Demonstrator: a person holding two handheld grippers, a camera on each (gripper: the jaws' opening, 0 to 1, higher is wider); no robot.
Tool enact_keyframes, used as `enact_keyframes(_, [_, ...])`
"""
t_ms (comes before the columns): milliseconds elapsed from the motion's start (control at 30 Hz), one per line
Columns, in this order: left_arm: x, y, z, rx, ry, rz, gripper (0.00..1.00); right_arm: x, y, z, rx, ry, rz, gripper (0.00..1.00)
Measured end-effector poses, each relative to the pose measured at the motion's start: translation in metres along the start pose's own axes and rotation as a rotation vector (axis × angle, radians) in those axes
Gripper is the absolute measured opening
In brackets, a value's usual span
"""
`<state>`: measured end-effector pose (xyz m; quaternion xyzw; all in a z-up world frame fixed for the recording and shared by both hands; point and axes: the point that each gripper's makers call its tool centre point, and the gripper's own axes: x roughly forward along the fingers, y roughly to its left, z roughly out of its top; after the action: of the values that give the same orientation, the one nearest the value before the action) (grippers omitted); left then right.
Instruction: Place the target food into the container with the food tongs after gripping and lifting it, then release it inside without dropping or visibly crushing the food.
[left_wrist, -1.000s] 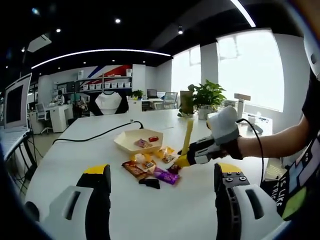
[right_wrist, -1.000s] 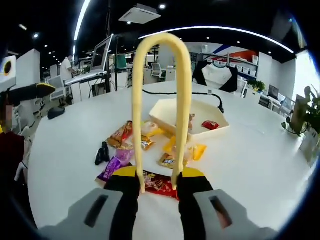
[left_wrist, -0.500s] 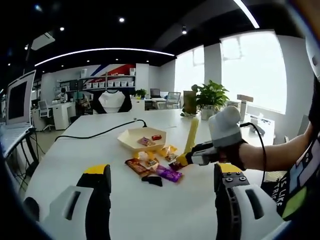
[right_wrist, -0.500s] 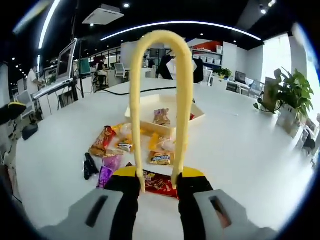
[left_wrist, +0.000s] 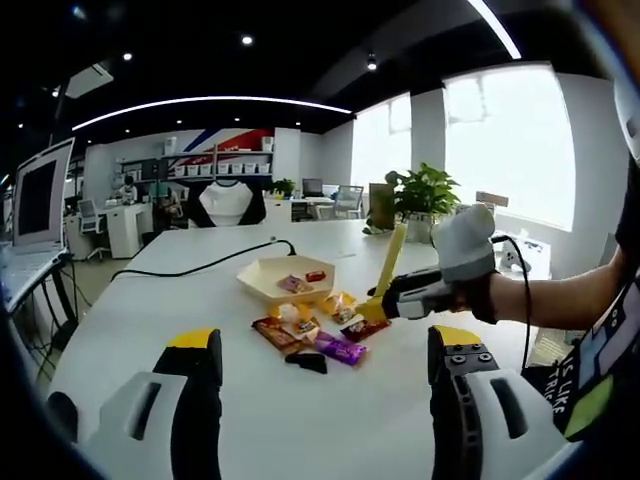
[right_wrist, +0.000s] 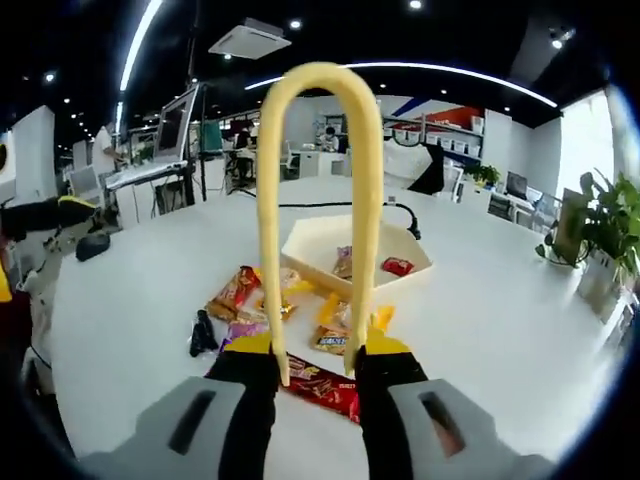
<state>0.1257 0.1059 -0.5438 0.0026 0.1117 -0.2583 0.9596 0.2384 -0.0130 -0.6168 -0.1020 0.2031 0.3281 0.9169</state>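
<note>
Both claws are showing over a white table (left_wrist: 150, 290). Right gripper (right_wrist: 317, 375) is clamping the yellow tongs (right_wrist: 315, 200) between its jaws; the tongs' looped end is arching up and away from the camera, and the jaws are sitting close together against the two arms of the tongs. In the left gripper view, the right gripper is reaching in from the right side in a person's hand (left_wrist: 465, 262), with the tongs slanting above the snacks. The tips of the tongs are hidden behind the jaws, and just past them a dark red packet (right_wrist: 322, 387) is showing; whether the tongs are gripping it cannot be told.

Left gripper (left_wrist: 318, 400) is standing with its jaws spread wide apart and nothing between them, hovering over bare table near the pile.

Snack packets (left_wrist: 310, 328) are lying in a loose cluster on the table: an orange-brown one (right_wrist: 232, 292), a purple one (left_wrist: 337, 347), yellow ones (right_wrist: 345, 318) and a small black item (right_wrist: 201, 333). Just beyond them a shallow cream tray (right_wrist: 310, 240) is sitting on the table, already holding a red packet (right_wrist: 397, 266) and another small wrapped snack (right_wrist: 343, 262). A black cable (left_wrist: 190, 268) is curving across the table behind the tray.
</note>
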Motion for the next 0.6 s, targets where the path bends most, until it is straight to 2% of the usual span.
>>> enact_keyframes(67, [0.000,0.000,0.000,0.003,0.001,0.000,0.90,0.002,0.000,0.003,0.019,-0.016,0.043,0.27])
enact_keyframes(100, [0.000,0.000,0.000,0.002,0.002,0.000,0.90,0.003,0.006,0.001,-0.001,-0.007,0.118,0.27])
enact_keyframes(133, [0.000,0.000,-0.001,-0.001,0.003,0.001,0.90,0.003,0.004,0.000,-0.015,0.001,0.123,0.27])
enact_keyframes(200, [0.000,0.001,-0.001,-0.002,0.004,0.003,0.90,0.004,0.006,0.001,-0.103,0.001,0.175,0.27])
enact_keyframes(267, [0.000,0.001,0.000,0.000,0.004,0.005,0.90,0.004,0.005,-0.002,-0.143,0.016,0.195,0.27])
enact_keyframes(367, [-0.001,0.000,-0.001,0.000,0.009,0.003,0.90,0.006,0.000,-0.011,-0.183,0.064,0.276,0.26])
enact_keyframes(400, [-0.001,0.001,-0.002,0.001,0.014,0.005,0.90,0.007,-0.005,-0.010,-0.192,0.064,0.284,0.26])
enact_keyframes(433, [-0.001,0.001,-0.002,0.001,0.015,0.007,0.90,0.007,-0.001,-0.009,-0.165,0.052,0.335,0.26])
enact_keyframes(467, [-0.001,0.002,-0.002,0.000,0.016,0.008,0.89,0.006,0.000,-0.010,-0.147,0.053,0.355,0.26])
enact_keyframes(500, [-0.001,0.003,-0.002,-0.004,0.015,0.012,0.89,0.005,0.004,-0.010,-0.139,0.051,0.413,0.26])
enact_keyframes(600, [-0.002,0.003,0.002,-0.003,0.010,0.012,0.89,0.000,0.010,-0.019,-0.270,0.078,0.497,0.26])
